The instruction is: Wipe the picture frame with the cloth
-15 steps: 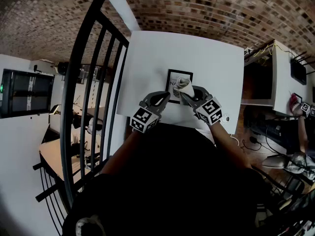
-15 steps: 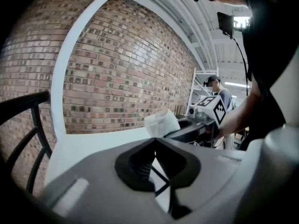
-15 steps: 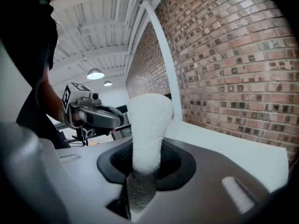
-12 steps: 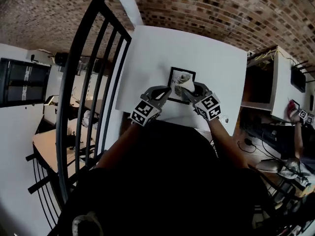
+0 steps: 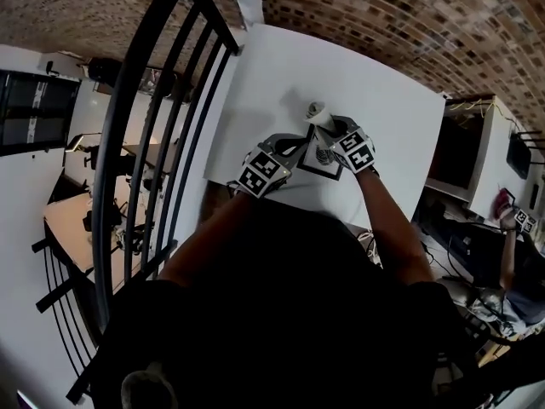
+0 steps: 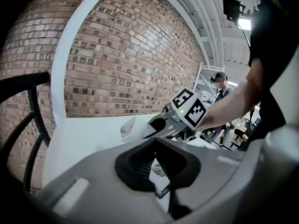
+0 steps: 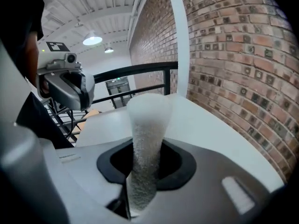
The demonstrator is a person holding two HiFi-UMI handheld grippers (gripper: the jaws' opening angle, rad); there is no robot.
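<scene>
A small black picture frame [image 5: 326, 168] with a white print lies on the white table [image 5: 383, 100]. My left gripper [image 5: 300, 146] is at the frame's left edge, and in the left gripper view its jaws are shut on a corner of the picture frame [image 6: 159, 171]. My right gripper [image 5: 327, 135] is shut on a rolled white cloth [image 5: 317, 112] whose free end sticks out past the frame's far edge. In the right gripper view the cloth [image 7: 145, 139] stands upright between the jaws.
A black metal railing [image 5: 162, 118] runs along the table's left side. A brick wall [image 5: 409, 15] stands behind the table. At the right are a white cabinet [image 5: 464, 152] and another person [image 5: 519, 262].
The right gripper has carried the cloth from the middle of the print toward the frame's far edge. The left gripper stays on the frame's left edge. The head view has shifted.
</scene>
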